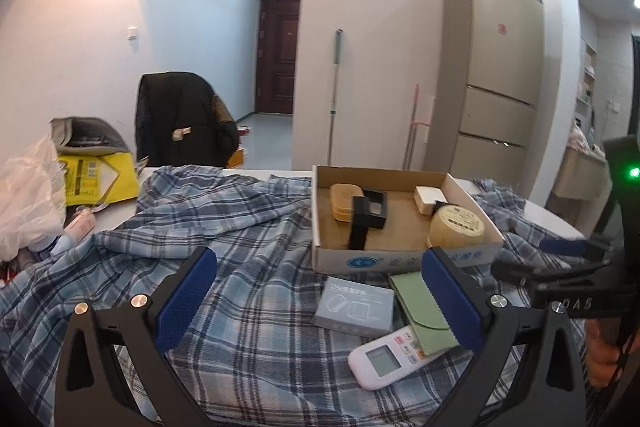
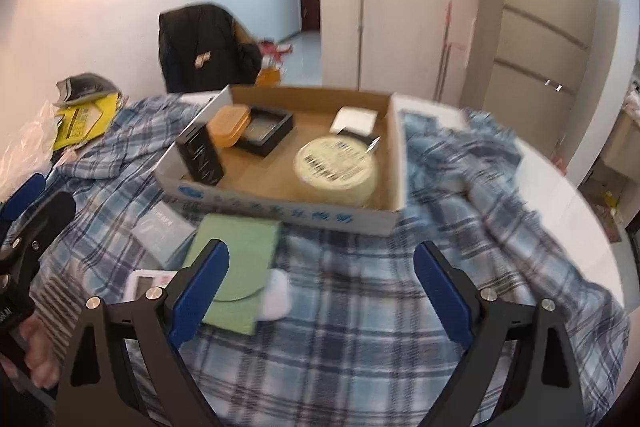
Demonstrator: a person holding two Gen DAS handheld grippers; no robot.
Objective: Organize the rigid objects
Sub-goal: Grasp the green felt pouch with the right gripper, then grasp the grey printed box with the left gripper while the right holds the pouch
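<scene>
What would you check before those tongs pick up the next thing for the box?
1. Left tongs open and holding nothing: ok.
2. Right tongs open and holding nothing: ok.
3. Box has bare floor left for more: ok.
4. Green pouch lies on top of the remote, so lift it first: not ok for the remote.
5. Grey box lies flat on the cloth, nothing on it: ok.
6. Right view sharp enough to aim: not ok, blurred.
</scene>
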